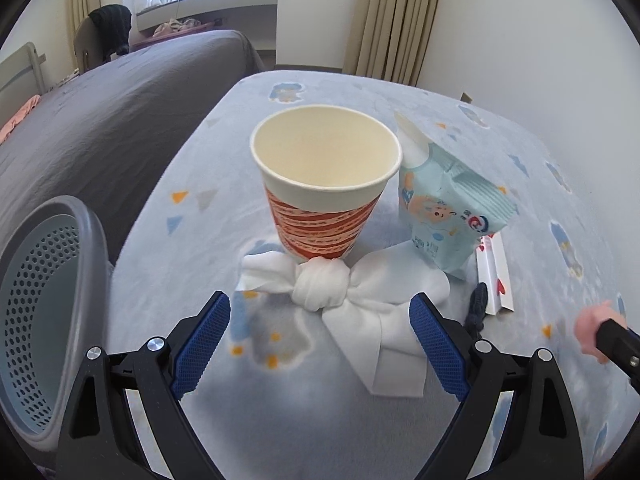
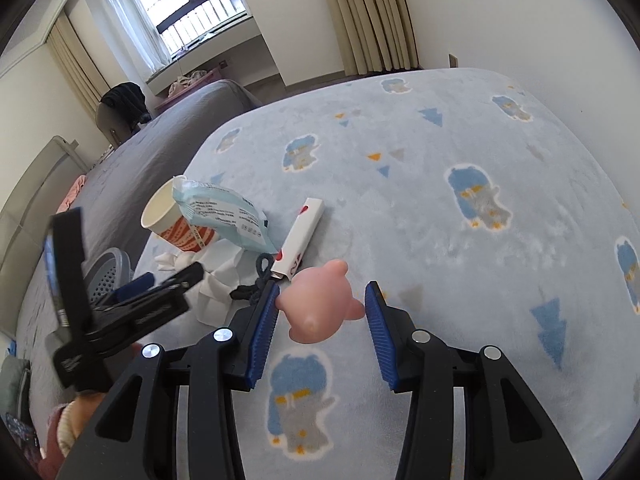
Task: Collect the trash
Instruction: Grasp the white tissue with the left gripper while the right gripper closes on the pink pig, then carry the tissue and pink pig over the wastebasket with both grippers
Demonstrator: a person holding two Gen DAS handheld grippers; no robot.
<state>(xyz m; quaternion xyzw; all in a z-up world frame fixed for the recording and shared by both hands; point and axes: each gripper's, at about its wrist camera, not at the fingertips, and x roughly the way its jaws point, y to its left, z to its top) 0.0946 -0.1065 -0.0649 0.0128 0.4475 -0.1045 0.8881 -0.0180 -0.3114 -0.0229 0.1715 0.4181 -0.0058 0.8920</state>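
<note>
One empty paper cup (image 1: 325, 184), perforated basket (image 1: 44, 312)

Soft, even daylight comes from the window (image 2: 192, 12) far ahead of both tools, its panes nearly blown out. Shadows are faint, pooling just ahead of the left tool's fingers under the knotted tissue (image 1: 320, 284). Fisheye bending curves the edges into dark corners, and the left gripper (image 2: 132, 300) smears with motion blur in the right wrist view.

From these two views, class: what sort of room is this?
Most likely a bedroom: a bed under a fleece blanket, a second grey bed, and a curtained window.
</note>
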